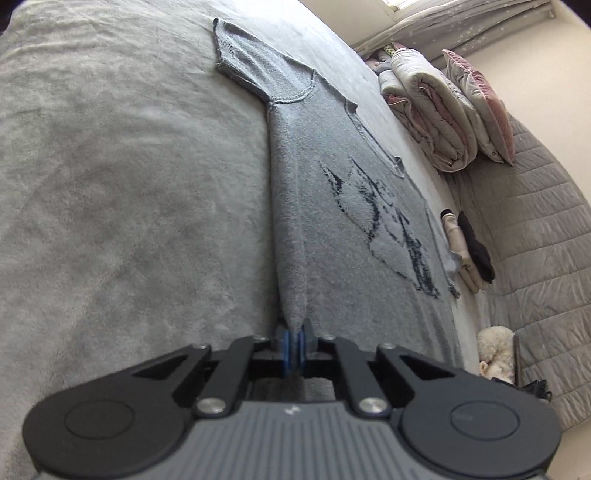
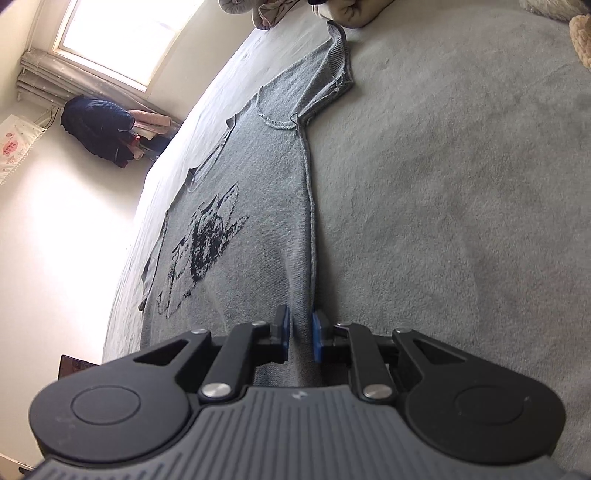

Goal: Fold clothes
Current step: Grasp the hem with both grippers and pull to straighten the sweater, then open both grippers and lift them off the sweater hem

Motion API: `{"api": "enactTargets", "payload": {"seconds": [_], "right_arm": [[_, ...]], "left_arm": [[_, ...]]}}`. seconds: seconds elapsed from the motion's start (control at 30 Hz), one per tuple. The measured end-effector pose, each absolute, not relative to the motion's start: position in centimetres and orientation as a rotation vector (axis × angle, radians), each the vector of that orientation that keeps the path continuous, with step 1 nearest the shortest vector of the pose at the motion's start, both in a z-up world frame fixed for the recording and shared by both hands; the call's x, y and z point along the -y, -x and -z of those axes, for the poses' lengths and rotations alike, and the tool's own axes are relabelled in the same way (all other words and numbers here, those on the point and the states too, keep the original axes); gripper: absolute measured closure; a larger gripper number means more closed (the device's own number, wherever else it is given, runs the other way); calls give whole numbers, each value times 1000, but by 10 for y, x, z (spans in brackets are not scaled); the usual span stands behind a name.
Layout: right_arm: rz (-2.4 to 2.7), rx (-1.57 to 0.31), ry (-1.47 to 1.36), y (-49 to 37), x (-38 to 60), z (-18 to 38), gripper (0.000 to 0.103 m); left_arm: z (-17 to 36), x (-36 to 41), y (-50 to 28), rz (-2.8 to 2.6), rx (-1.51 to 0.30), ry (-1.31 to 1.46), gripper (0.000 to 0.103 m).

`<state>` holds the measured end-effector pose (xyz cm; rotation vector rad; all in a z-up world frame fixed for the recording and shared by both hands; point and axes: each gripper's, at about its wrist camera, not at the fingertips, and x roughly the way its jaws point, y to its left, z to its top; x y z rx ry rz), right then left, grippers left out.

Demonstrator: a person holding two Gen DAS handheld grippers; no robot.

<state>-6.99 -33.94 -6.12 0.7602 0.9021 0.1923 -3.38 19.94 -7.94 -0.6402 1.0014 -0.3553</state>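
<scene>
A grey short-sleeved T-shirt (image 1: 332, 206) with a dark printed figure lies spread flat on the grey bed blanket (image 1: 129, 184). My left gripper (image 1: 294, 345) is shut on the shirt's near side edge, and the cloth rises in a narrow ridge from the blue pads toward the sleeve (image 1: 240, 51). In the right wrist view the same T-shirt (image 2: 258, 206) stretches away, its side seam running straight to my right gripper (image 2: 300, 334). That gripper is open, its blue pads (image 2: 282, 325) a little apart on either side of the shirt's edge, where the cloth lies flat.
Folded quilts and a pink pillow (image 1: 443, 107) are stacked beyond the shirt, with a small folded clothes pile (image 1: 465, 247) and a plush toy (image 1: 495, 350) beside it. A quilted grey cover (image 1: 535, 240) lies at the right. A window (image 2: 122, 33) and hanging coats (image 2: 99, 129) line the wall.
</scene>
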Motion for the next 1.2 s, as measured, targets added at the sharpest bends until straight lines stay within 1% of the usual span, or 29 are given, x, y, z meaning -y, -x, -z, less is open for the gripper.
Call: {"api": "enactTargets", "payload": {"seconds": [0.07,0.17,0.2,0.23,0.27,0.3,0.37,0.43,0.47,0.53,0.6,0.63,0.67,0.7,0.73,0.87,0.9,0.93,0.97,1.03,1.1,1.13,1.17,1.2], "right_arm": [[-143,-894,-701,72,343,55,101],[-124,-891,-690,77,347,56,100],[-132,-893,-695,79,347,58,100],[-142,-895,-691,81,345,58,97],[-168,-899,-697,82,344,58,87],[-197,-908,-709,82,342,59,86],[-265,-927,-736,87,343,61,77],[-344,-934,-758,92,344,62,52],[-383,-937,-764,95,345,62,47],[-440,-943,-746,100,344,62,47],[-462,-955,-678,105,339,58,56],[-465,-969,-667,106,340,59,75],[-467,-983,-661,107,341,60,91],[-469,-997,-654,107,342,61,97],[-471,-1012,-648,108,344,63,100],[-501,-1052,-653,111,345,67,100],[-514,-1058,-664,112,344,68,99],[-528,-1064,-674,112,343,69,95],[-541,-1069,-684,113,343,69,88],[-568,-1080,-705,115,341,71,84],[-601,-1078,-721,115,338,71,72],[-621,-1070,-726,115,336,71,60],[-646,-1060,-726,114,333,69,50],[-643,-1065,-696,114,329,67,49]], "left_arm": [[73,-201,39,323,-985,575,98],[77,-211,39,330,-990,609,98],[78,-214,39,336,-995,623,95],[80,-216,39,351,-1005,641,94],[82,-219,40,367,-1019,665,94],[84,-222,42,388,-1037,698,94],[88,-225,47,443,-1065,720,92],[91,-227,53,504,-1089,723,91],[93,-228,56,534,-1100,724,91],[94,-226,63,586,-1116,699,91],[92,-223,69,599,-1114,660,93],[92,-221,73,606,-1114,641,94],[91,-222,75,605,-1115,631,95],[91,-225,76,591,-1119,636,96],[92,-228,76,579,-1122,646,96],[94,-240,75,575,-1127,695,96],[95,-239,75,584,-1128,700,93],[96,-239,75,595,-1131,706,92],[96,-238,75,613,-1135,713,91],[97,-235,76,650,-1148,732,86],[96,-231,78,684,-1149,751,70],[96,-227,79,704,-1150,755,68],[96,-222,79,713,-1158,749,66],[97,-216,79,711,-1172,731,68]]}}
